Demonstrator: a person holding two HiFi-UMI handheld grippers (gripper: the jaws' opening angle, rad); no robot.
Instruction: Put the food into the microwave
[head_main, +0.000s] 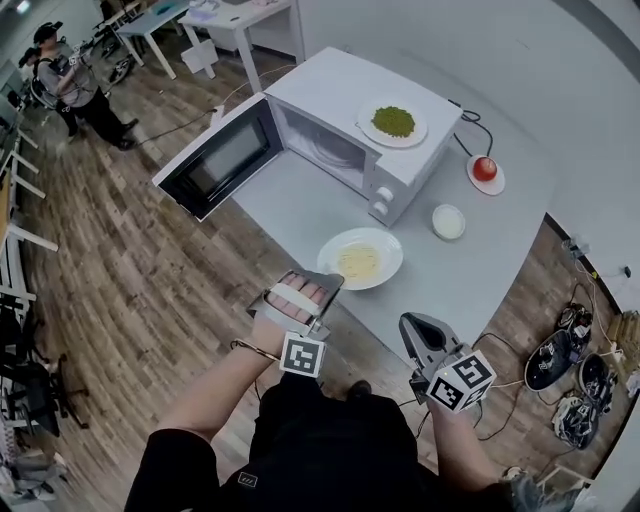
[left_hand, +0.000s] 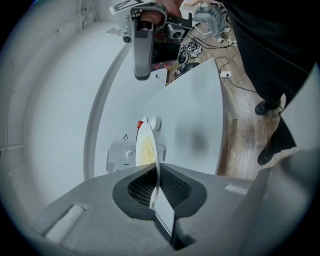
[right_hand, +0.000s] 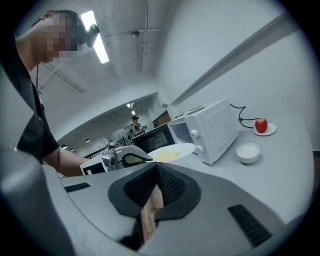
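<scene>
A white plate of yellow food (head_main: 360, 260) hangs just above the grey table (head_main: 300, 210), in front of the white microwave (head_main: 410, 165). My left gripper (head_main: 330, 283) is shut on the plate's near rim. In the left gripper view the plate (left_hand: 146, 150) stands edge-on, clamped between the jaws of the left gripper (left_hand: 156, 187). The microwave door (head_main: 215, 155) is swung wide open to the left and the cavity (head_main: 320, 145) is bare. My right gripper (head_main: 412, 325) hovers to the right of the plate, shut with nothing in it; in its own view the right gripper (right_hand: 152, 200) shows only floor through a thin slit.
A plate of green food (head_main: 393, 122) rests on top of the microwave. A red apple on a saucer (head_main: 484, 168) and a small white bowl (head_main: 448, 221) sit to the microwave's right. Cables and gear (head_main: 575, 370) lie on the floor at right. A person (head_main: 75, 85) stands far off.
</scene>
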